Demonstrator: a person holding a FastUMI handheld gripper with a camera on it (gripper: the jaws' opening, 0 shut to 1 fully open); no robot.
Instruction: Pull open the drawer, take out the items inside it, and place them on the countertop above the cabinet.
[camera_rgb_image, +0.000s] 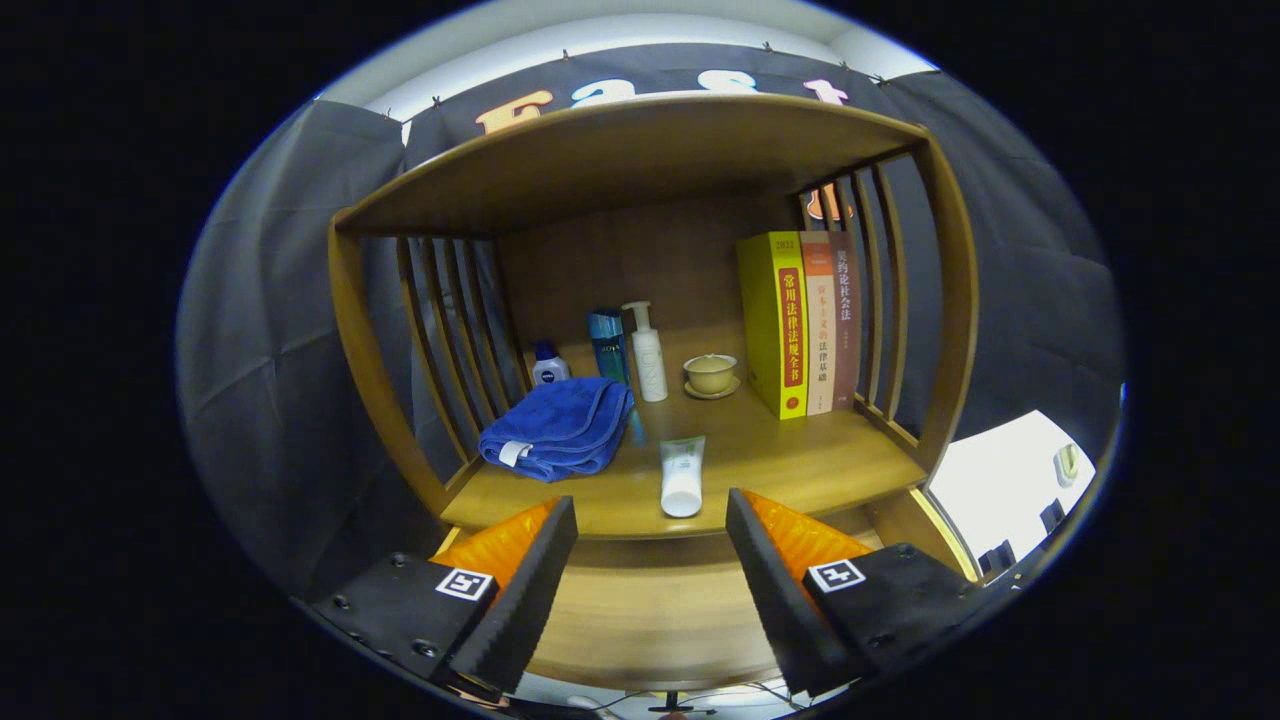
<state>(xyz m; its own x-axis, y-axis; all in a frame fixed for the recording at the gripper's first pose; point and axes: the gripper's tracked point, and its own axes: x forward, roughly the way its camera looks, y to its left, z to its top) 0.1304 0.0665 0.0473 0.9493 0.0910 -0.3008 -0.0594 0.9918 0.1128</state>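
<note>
Claw (650, 560) wide open, holding nothing, just short of the tabletop (800, 470) front edge. White tube (683, 477) lies at that edge, ahead between the fingers; blue towel (560, 425) left of tube, books (800, 320) right-rear, bare wood between.

The gripper (650, 520) hangs with its black-padded fingers spread wide and empty before the wooden countertop (800, 465). Just beyond them lies a white squeeze tube (682, 477), beside a folded blue towel (558, 428); three upright books (800, 322) stand further back.
</note>
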